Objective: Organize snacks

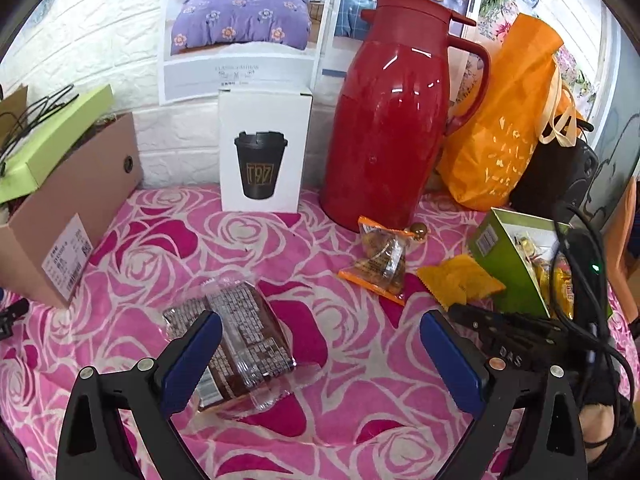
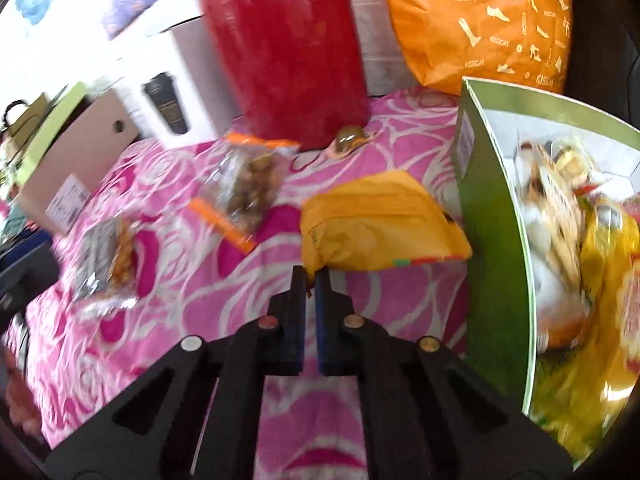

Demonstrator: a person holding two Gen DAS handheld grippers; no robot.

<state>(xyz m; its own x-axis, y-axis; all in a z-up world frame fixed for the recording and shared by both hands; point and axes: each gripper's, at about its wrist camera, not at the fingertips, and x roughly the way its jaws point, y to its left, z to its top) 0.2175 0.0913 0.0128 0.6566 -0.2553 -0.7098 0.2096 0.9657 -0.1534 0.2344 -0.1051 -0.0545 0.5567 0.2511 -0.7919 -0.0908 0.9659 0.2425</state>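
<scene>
Jaws of the left gripper (image 1: 320, 354) gape beside the brown snack pack (image 1: 240, 340) at near left, while the right gripper (image 2: 311, 280) pinches the yellow packet (image 2: 380, 224), best lifted gently rightward into the green box (image 2: 492, 208).

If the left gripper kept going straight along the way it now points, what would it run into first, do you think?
Most likely the pink rose-patterned cloth. The left gripper is open and angled down, with bare cloth between its fingers. The clear-wrapped brown snack lies against its left finger, slightly off that line, though depth is hard to judge.
</scene>
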